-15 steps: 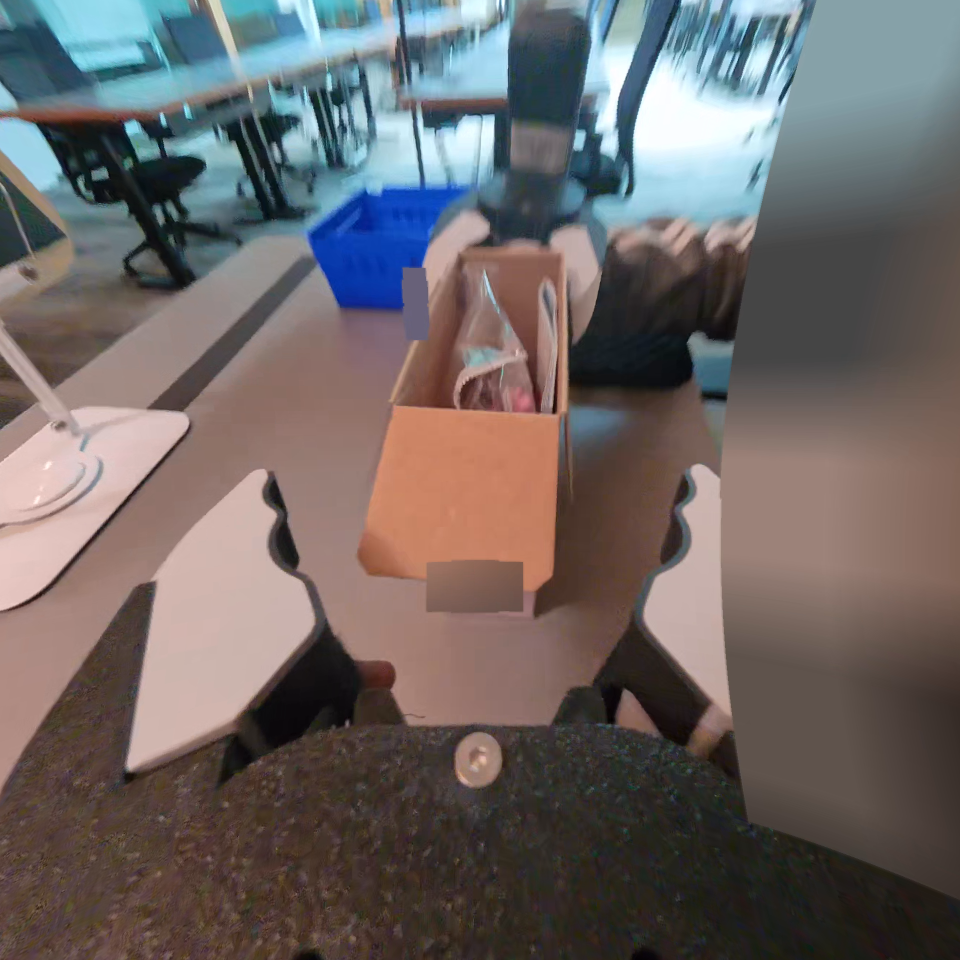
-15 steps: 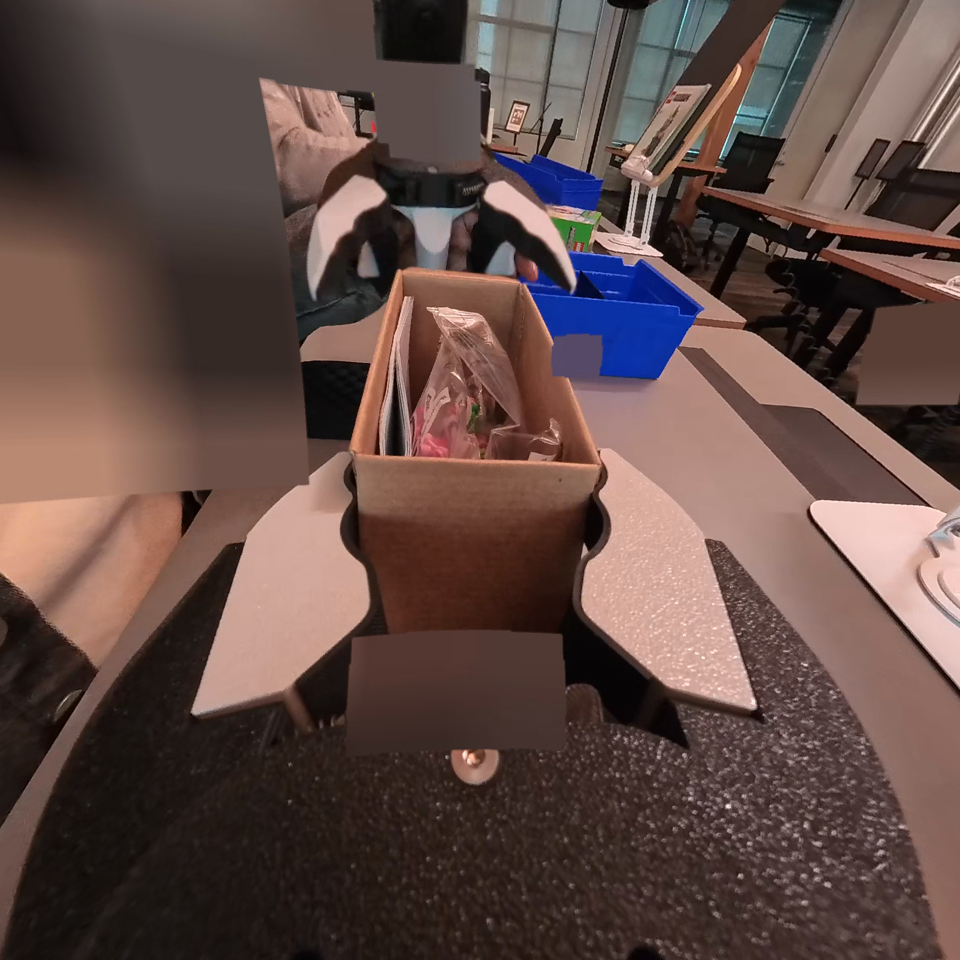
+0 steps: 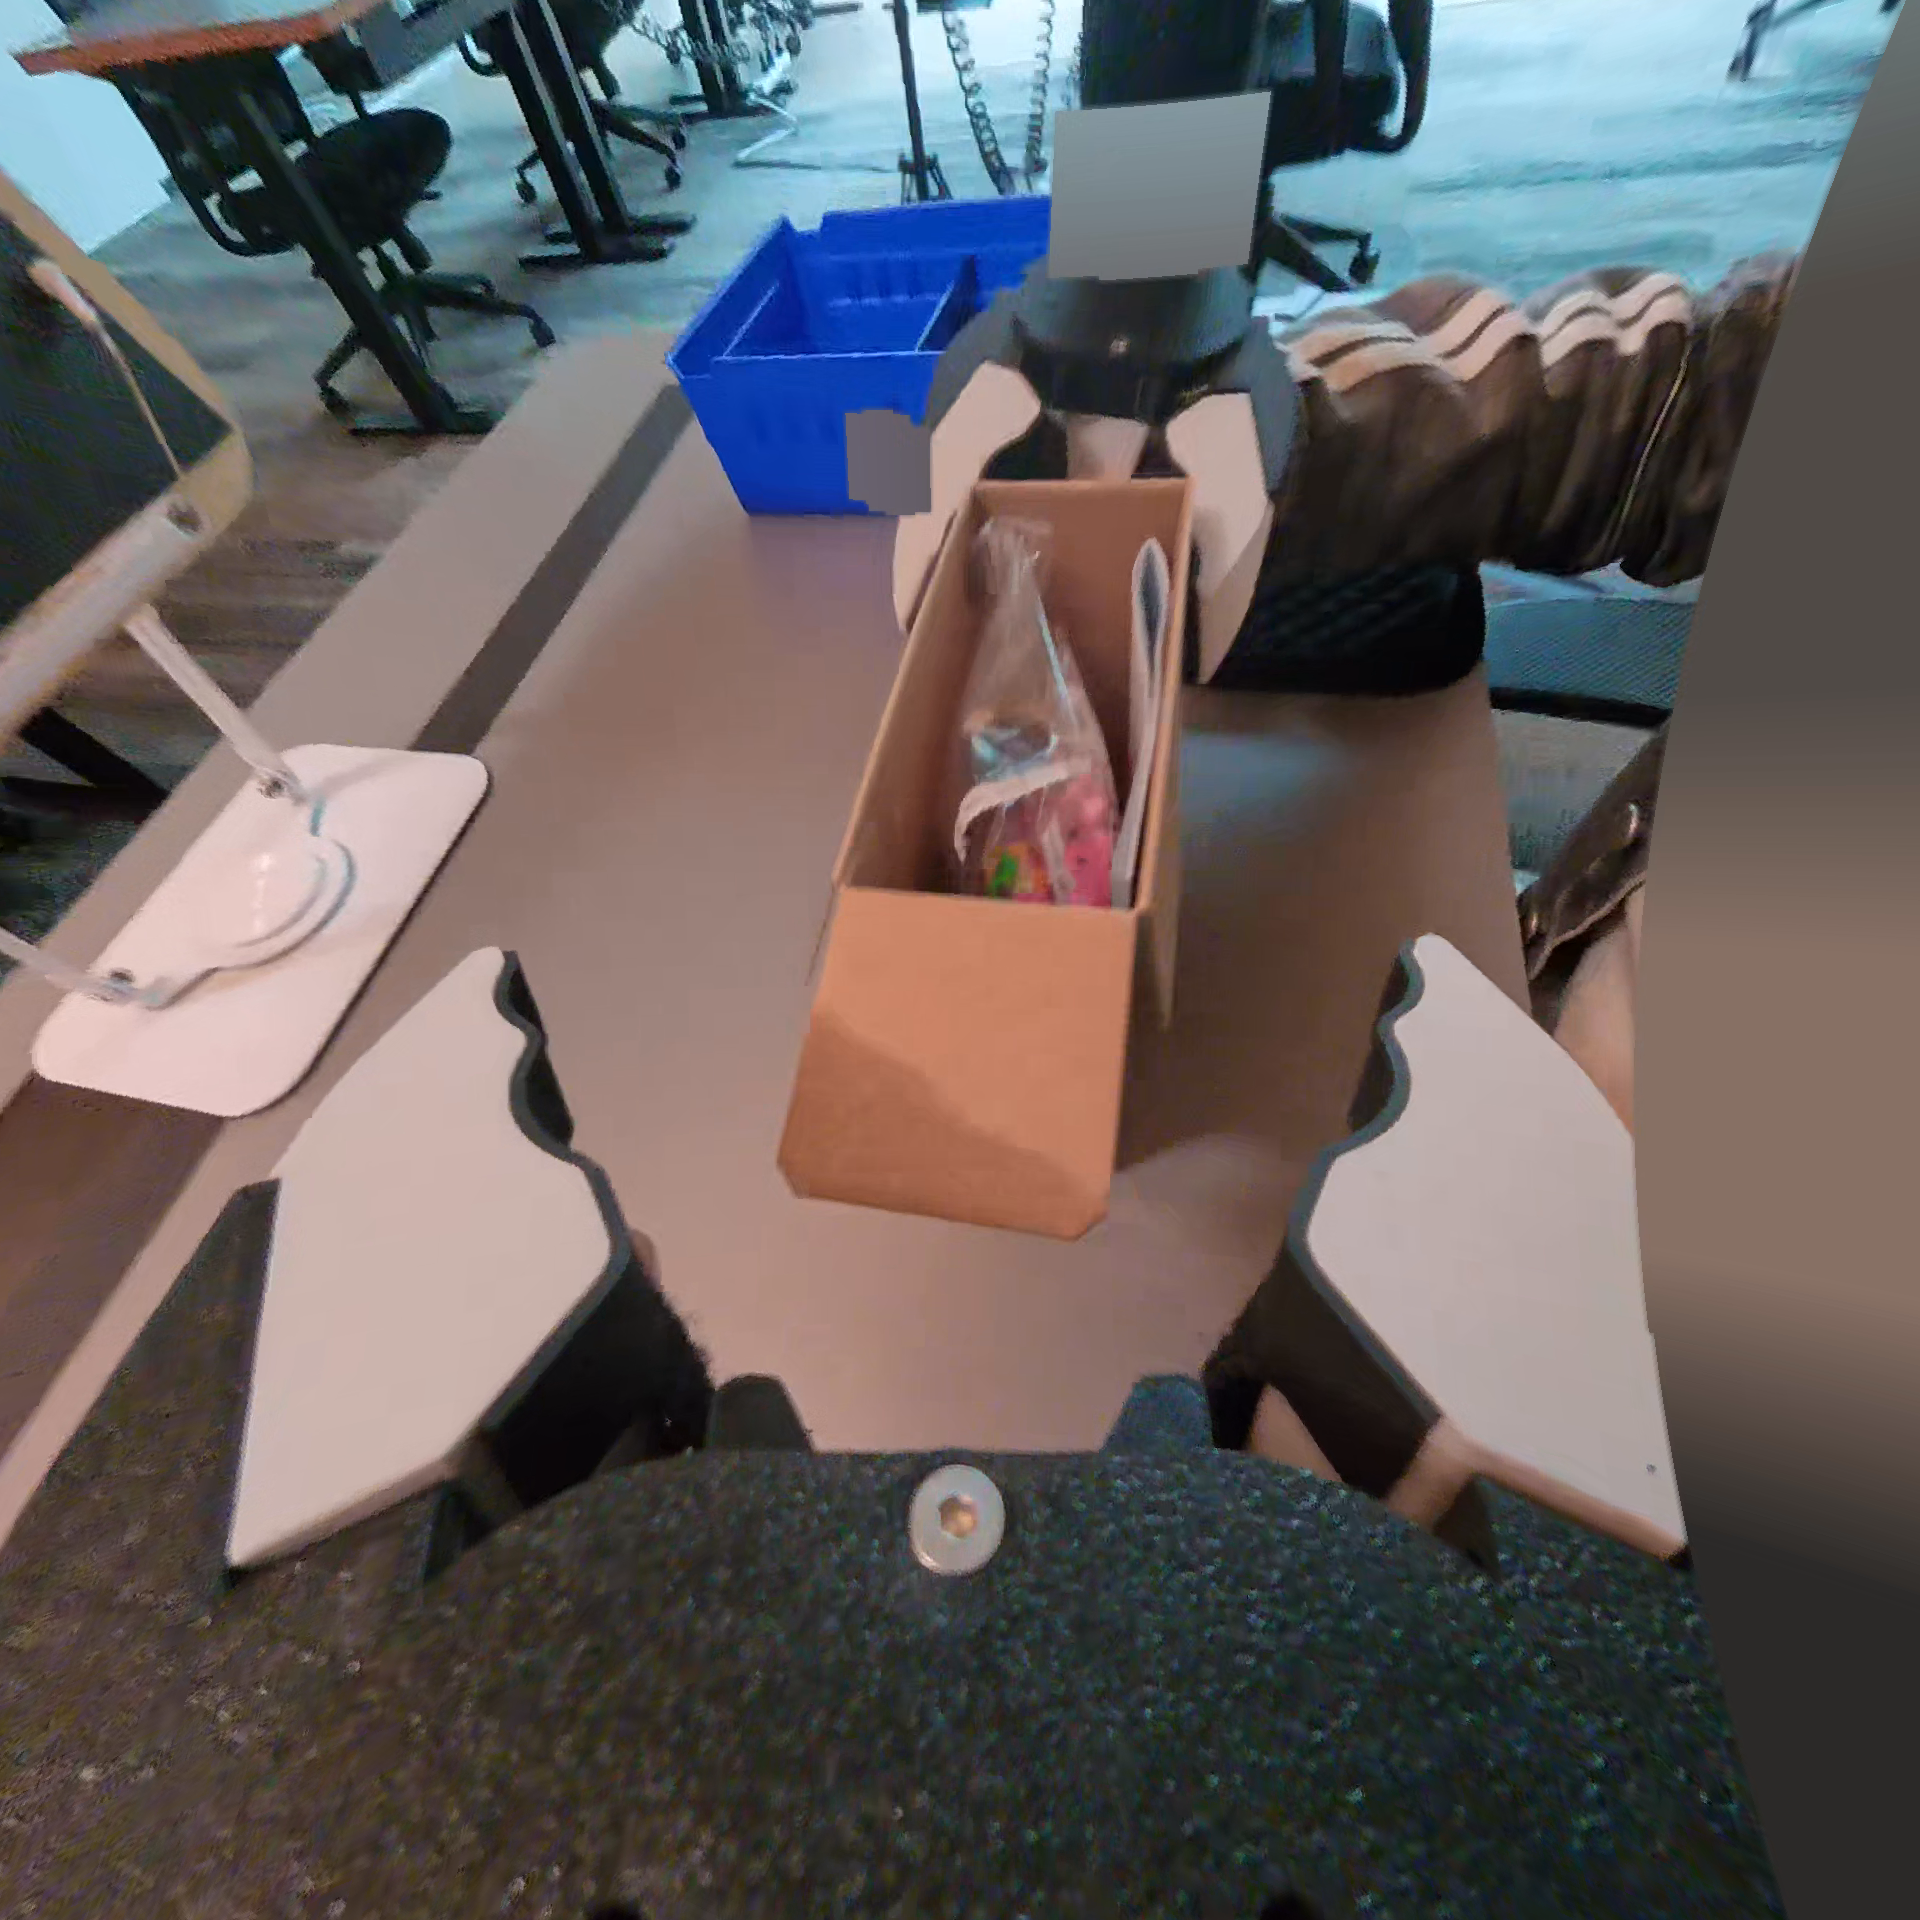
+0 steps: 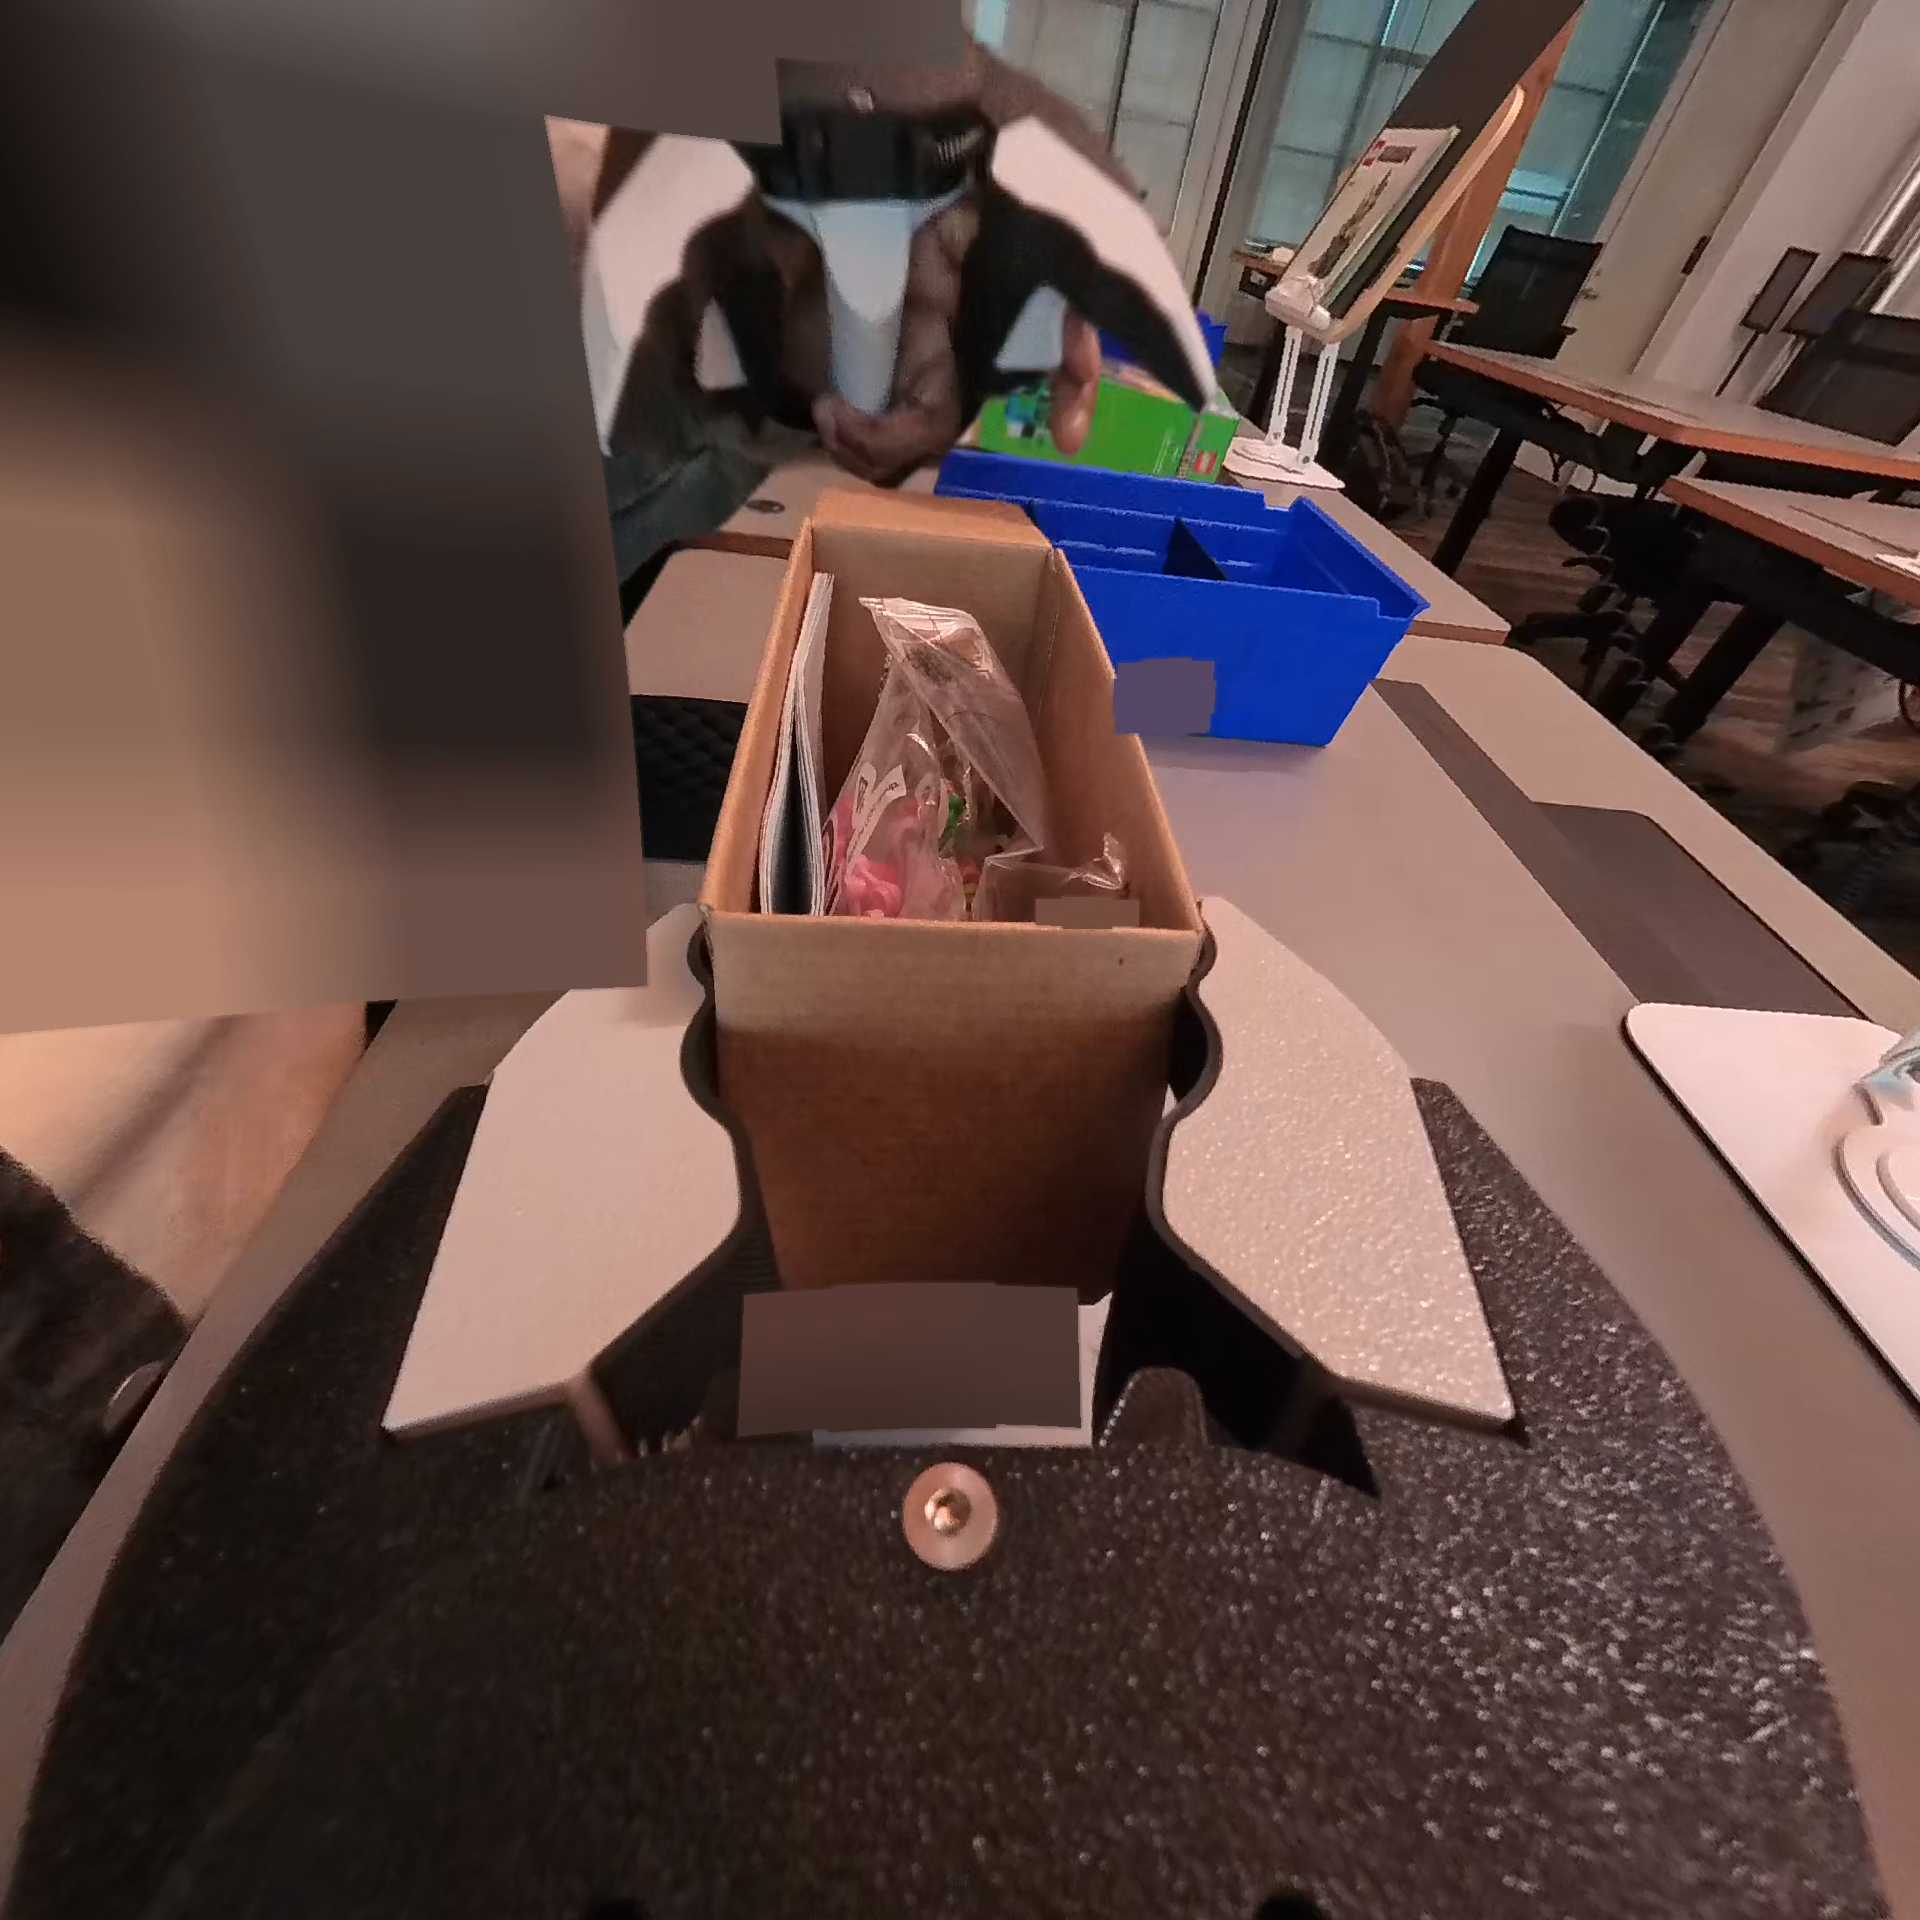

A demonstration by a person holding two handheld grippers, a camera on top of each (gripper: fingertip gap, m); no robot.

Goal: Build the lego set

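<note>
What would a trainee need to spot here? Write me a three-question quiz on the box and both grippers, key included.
1. True or false: the right gripper is closed on one end of the cardboard box.
2. Which sits inside the box? A) a clear bag of pieces and a booklet; B) a finished model; C) nothing.
3. In a few words: how does the left gripper stand relative to the box?

Key
1. True: its fingers press the box's two sides.
2. A.
3. Open, jaws wide, facing the opposite end of the box without touching it.
</note>
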